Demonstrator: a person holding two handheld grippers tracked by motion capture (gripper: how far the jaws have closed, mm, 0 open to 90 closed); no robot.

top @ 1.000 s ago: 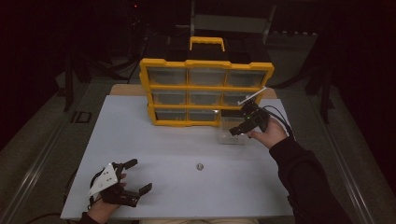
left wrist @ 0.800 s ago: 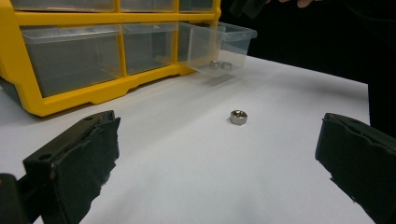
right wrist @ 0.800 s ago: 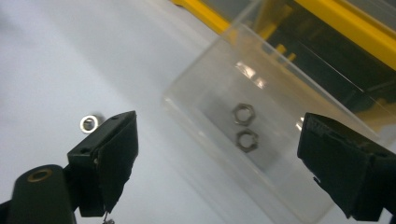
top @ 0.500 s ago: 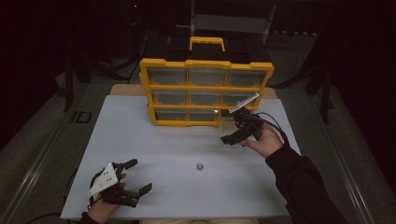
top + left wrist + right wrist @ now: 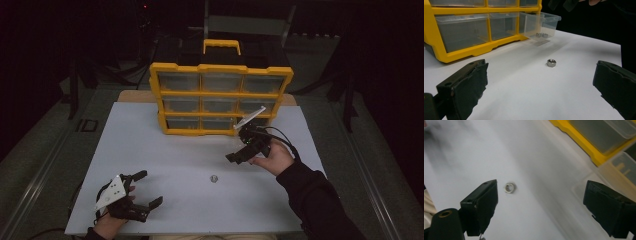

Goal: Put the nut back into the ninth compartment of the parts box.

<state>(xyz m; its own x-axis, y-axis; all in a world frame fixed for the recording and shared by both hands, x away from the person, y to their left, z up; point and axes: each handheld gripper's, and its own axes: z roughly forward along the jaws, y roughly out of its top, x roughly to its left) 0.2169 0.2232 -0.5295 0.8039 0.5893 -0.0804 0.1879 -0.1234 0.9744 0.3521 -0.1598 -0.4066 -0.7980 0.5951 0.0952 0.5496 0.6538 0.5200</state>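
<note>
White tabletop (image 5: 165, 150) under dim light, dark surroundings. At the far edge, a yellow organizer (image 5: 220, 97) with a handle on top and a grid of clear drawers. Bottom-right drawer (image 5: 540, 23) pulled out over the tabletop, with two small metal pieces visible inside through its clear wall.

A single metal hex nut (image 5: 214, 178) lying flat on the bare tabletop, near the middle, well apart from the organizer and touching nothing. Seen also in the left gripper view (image 5: 551, 62), in front of the pulled-out drawer, and in the right gripper view (image 5: 510, 187), slightly blurred.

Left gripper (image 5: 147, 189) low at the near-left corner of the tabletop, held in a hand (image 5: 107, 222), grey three-cornered plate on top. Jaws spread wide and empty, pointing toward the nut, which sits well ahead of them.

Right gripper (image 5: 237, 154) raised above the tabletop to the right of the nut, just in front of the organizer's lower right corner, carried in an upturned hand (image 5: 272, 157) with a dark sleeve (image 5: 320, 205) behind. Jaws parted wide, gripping nothing, aimed down toward the tabletop; in its own view, the nut just beside the left jaw, not touching.
</note>
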